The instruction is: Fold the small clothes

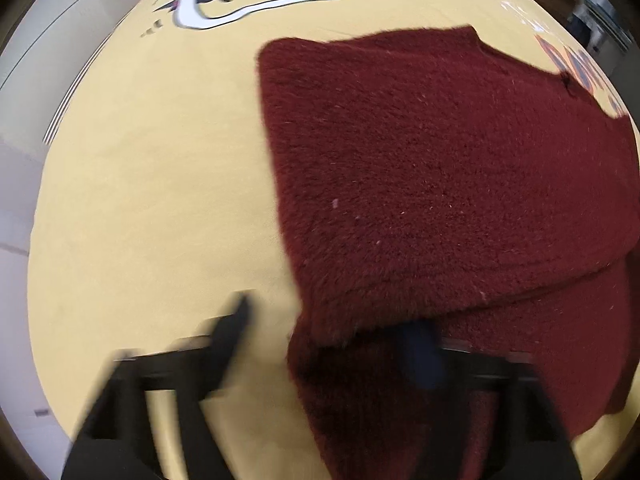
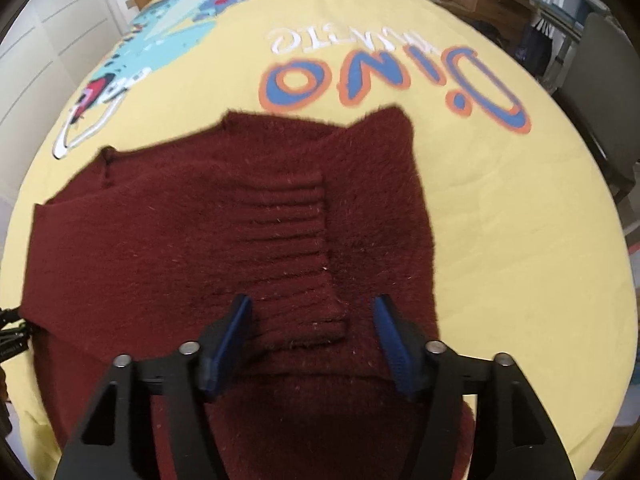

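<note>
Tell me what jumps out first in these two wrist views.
A fuzzy dark red sweater fills the middle of both views, partly folded, its ribbed cuff lying on top just ahead of the open right tool. It lies on a bright yellow sheet printed with blue and orange "DINO" lettering beyond the sweater and a cartoon dinosaur at the far left. In the left wrist view, the left tool is blurred, its jaws wide at the sweater's near edge.

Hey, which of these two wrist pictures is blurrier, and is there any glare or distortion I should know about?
Left wrist view: blurrier, the left gripper is smeared by motion. Right wrist view: the right gripper and red sweater are sharper. Both views: fisheye bulges the yellow sheet, corners go dark; small glare only top right in the left view.
</note>
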`<move>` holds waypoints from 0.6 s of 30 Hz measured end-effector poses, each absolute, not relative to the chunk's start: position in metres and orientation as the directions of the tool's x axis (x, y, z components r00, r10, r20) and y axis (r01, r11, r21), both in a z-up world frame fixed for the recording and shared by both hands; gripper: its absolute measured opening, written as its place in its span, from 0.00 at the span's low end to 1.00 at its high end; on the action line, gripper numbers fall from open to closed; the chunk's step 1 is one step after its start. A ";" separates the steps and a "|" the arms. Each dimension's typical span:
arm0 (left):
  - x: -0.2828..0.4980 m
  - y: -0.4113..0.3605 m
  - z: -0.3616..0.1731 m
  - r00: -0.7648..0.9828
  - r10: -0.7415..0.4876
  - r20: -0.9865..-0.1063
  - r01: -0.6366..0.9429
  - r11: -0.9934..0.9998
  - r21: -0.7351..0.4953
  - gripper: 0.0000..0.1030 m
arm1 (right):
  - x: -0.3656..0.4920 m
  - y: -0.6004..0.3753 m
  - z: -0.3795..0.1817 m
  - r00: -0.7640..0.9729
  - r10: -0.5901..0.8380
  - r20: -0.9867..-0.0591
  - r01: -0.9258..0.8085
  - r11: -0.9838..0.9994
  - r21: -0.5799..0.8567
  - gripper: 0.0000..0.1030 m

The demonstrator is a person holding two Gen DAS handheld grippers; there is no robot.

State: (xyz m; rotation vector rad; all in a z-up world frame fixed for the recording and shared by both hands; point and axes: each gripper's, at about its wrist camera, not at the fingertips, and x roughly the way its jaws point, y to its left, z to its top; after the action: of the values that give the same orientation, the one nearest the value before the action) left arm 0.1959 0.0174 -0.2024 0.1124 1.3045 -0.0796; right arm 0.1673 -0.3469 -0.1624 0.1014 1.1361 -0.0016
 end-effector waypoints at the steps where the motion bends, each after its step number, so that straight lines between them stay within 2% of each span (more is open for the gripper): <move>1: 0.193 0.019 -0.196 0.270 -0.012 -0.963 0.112 0.993 0.020 0.87 | 0.163 -0.344 -0.151 0.446 0.046 -0.894 0.039 0.997 0.071 0.81; 3: 0.187 0.018 -0.180 0.286 -0.033 -0.958 0.115 0.993 0.000 0.87 | 0.155 -0.337 -0.135 0.486 0.039 -0.873 0.006 0.999 0.048 0.85; 4: 0.184 0.016 -0.171 0.303 -0.029 -0.953 0.119 0.993 0.007 0.94 | 0.152 -0.330 -0.128 0.503 0.039 -0.864 -0.012 0.999 0.038 0.87; 5: 0.180 0.012 -0.158 0.341 -0.030 -0.940 0.124 0.992 0.013 0.99 | 0.150 -0.325 -0.124 0.514 0.042 -0.857 -0.026 0.999 0.034 0.95; 6: 0.179 0.009 -0.149 0.366 -0.041 -0.930 0.129 0.992 0.007 0.99 | 0.149 -0.319 -0.121 0.521 0.050 -0.852 -0.040 0.999 0.034 1.00; 10: 0.179 -0.023 -0.123 0.454 -0.155 -0.877 0.197 0.978 -0.070 0.99 | 0.145 -0.287 -0.118 0.541 0.097 -0.835 -0.095 0.994 0.054 1.00; 12: 0.183 -0.040 -0.125 0.486 -0.167 -0.858 0.215 0.974 -0.067 0.99 | 0.143 -0.268 -0.128 0.549 0.088 -0.831 -0.116 0.993 0.029 1.00; 18: 0.194 -0.086 -0.183 0.433 -0.137 -0.891 0.236 0.971 -0.034 0.99 | 0.150 -0.231 -0.177 0.524 0.033 -0.851 -0.169 0.983 -0.066 1.00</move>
State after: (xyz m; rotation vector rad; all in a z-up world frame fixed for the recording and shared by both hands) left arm 0.1937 -0.0865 -0.1826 0.1006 1.0992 -0.2327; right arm 0.1504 -0.2307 -0.1768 -0.1467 1.0125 0.1217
